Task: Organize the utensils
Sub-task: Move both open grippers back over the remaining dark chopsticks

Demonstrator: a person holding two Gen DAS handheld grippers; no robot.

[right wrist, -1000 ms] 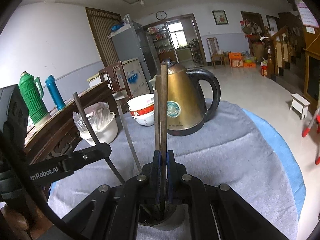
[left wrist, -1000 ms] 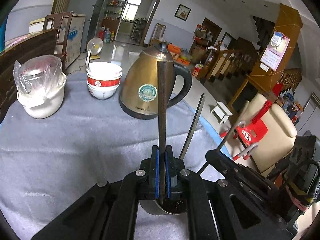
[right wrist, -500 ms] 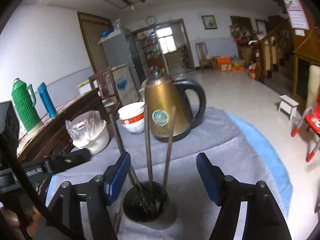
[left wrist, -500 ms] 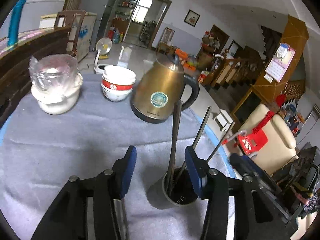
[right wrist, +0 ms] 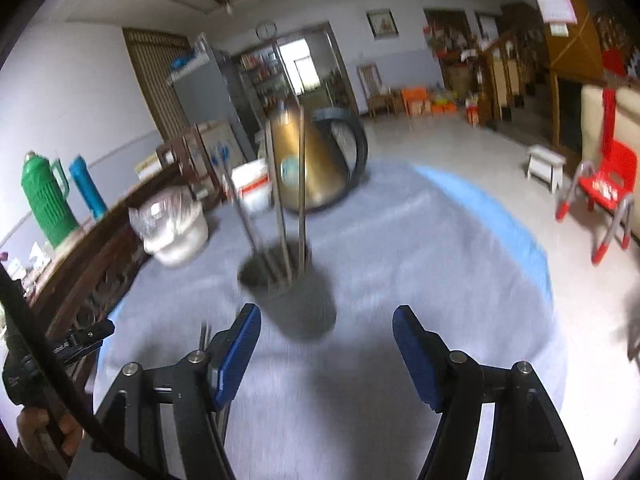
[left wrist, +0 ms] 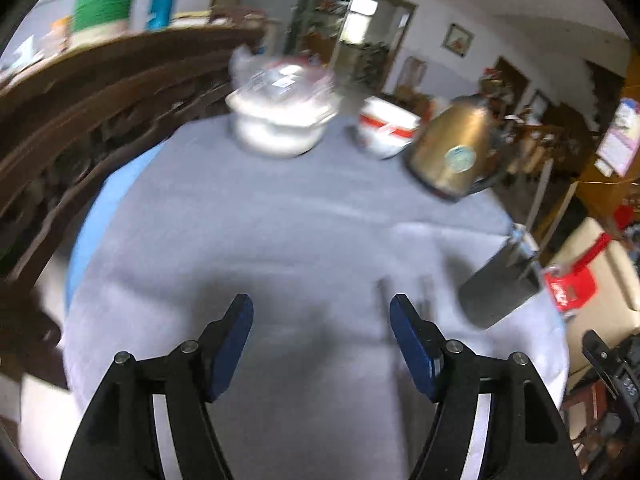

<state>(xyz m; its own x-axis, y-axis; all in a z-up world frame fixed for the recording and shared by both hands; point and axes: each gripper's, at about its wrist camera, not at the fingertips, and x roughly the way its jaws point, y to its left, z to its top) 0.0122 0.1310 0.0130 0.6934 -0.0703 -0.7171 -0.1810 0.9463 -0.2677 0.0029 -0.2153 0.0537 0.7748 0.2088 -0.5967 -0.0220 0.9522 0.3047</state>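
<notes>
A dark metal holder (right wrist: 292, 300) stands on the grey cloth just ahead of my right gripper (right wrist: 326, 332), which is open with nothing between its blue pads. Three long thin utensils (right wrist: 280, 208) stand upright in the holder. In the left wrist view the holder (left wrist: 500, 292) sits to the right of my left gripper (left wrist: 322, 320), whose jaws are opening over bare cloth with nothing between them. Blurred thin sticks (left wrist: 384, 292) seem to lie on the cloth by its right finger. Similar sticks (right wrist: 205, 336) show beside the right gripper's left finger.
A brass kettle (left wrist: 452, 156), stacked red-and-white bowls (left wrist: 384, 132) and a white pot under plastic (left wrist: 280, 120) stand at the table's far side. A dark wooden sideboard (left wrist: 80, 120) runs along the left. A hand (right wrist: 40, 436) holds the other gripper's body at lower left.
Both grippers let go of the upright utensils, opened and pulled back from the holder. The left one swung left, so the holder now sits at its right.
</notes>
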